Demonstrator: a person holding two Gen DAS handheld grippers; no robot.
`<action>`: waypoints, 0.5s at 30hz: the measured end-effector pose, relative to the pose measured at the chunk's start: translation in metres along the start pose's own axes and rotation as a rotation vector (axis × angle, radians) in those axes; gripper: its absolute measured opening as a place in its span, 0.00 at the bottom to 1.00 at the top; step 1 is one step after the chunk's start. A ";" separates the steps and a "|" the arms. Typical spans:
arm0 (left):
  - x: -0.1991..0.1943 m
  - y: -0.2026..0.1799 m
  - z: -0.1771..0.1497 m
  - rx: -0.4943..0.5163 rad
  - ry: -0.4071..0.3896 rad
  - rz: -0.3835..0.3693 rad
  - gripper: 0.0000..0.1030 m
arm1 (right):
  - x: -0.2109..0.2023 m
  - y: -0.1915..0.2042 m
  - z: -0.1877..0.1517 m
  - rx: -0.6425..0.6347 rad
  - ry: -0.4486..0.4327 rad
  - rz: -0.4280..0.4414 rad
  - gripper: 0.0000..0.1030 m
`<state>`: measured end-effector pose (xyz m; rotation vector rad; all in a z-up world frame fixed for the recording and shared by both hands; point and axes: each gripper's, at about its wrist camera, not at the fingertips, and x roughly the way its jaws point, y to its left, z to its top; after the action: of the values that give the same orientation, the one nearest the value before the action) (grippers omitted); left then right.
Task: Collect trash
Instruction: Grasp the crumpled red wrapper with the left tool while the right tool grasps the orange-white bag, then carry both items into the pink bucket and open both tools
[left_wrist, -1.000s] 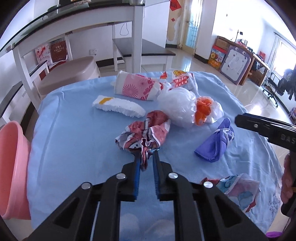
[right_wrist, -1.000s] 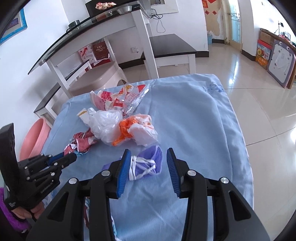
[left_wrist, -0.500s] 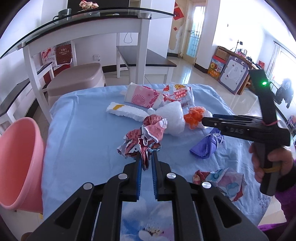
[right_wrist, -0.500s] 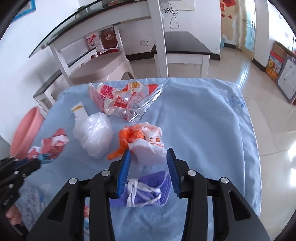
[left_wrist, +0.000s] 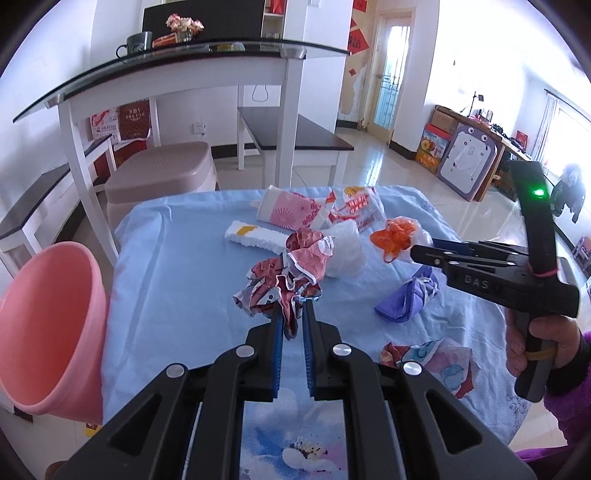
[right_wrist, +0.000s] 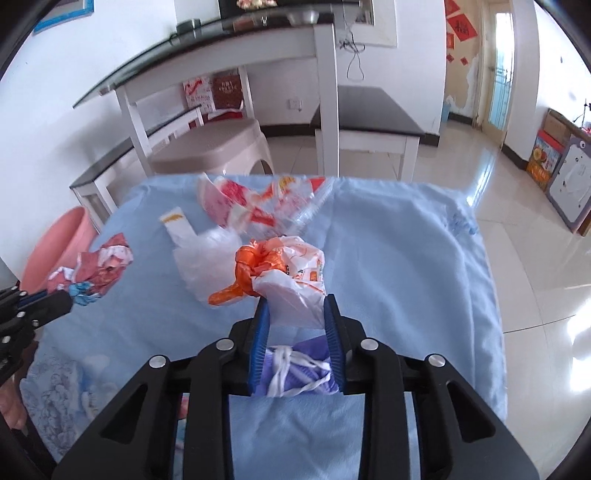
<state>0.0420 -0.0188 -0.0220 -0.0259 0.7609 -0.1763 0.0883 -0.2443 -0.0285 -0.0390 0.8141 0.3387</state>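
My left gripper (left_wrist: 293, 312) is shut on a crumpled red and white wrapper (left_wrist: 291, 271) and holds it above the blue cloth; it also shows in the right wrist view (right_wrist: 98, 269). My right gripper (right_wrist: 295, 306) is open, its jaws on either side of a white and orange plastic bag (right_wrist: 288, 273), with a purple bundle (right_wrist: 303, 373) under it. A pink bin (left_wrist: 48, 328) stands at the table's left edge.
On the blue cloth (left_wrist: 177, 280) lie a clear white bag (left_wrist: 347, 254), a pink packet (left_wrist: 291, 214), a white and yellow packet (left_wrist: 255, 238) and a pastel wrapper (left_wrist: 439, 362). A white desk (left_wrist: 184, 81) and a beige stool (left_wrist: 162, 173) stand behind.
My left gripper has lifted the red and white wrapper and pulled back, bringing the pink bin into view. My right gripper has moved forward from the purple bundle to the white and orange bag.
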 end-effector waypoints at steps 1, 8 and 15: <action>-0.003 0.000 0.000 -0.003 -0.006 0.001 0.09 | -0.006 0.001 0.001 0.001 -0.009 0.001 0.29; -0.027 0.008 0.003 -0.046 -0.054 0.027 0.09 | -0.051 0.021 0.004 -0.008 -0.085 0.040 0.29; -0.057 0.034 0.004 -0.106 -0.108 0.097 0.09 | -0.065 0.063 0.015 -0.065 -0.108 0.108 0.29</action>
<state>0.0093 0.0240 0.0166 -0.0981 0.6620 -0.0412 0.0379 -0.2011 0.0346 -0.0367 0.6991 0.4650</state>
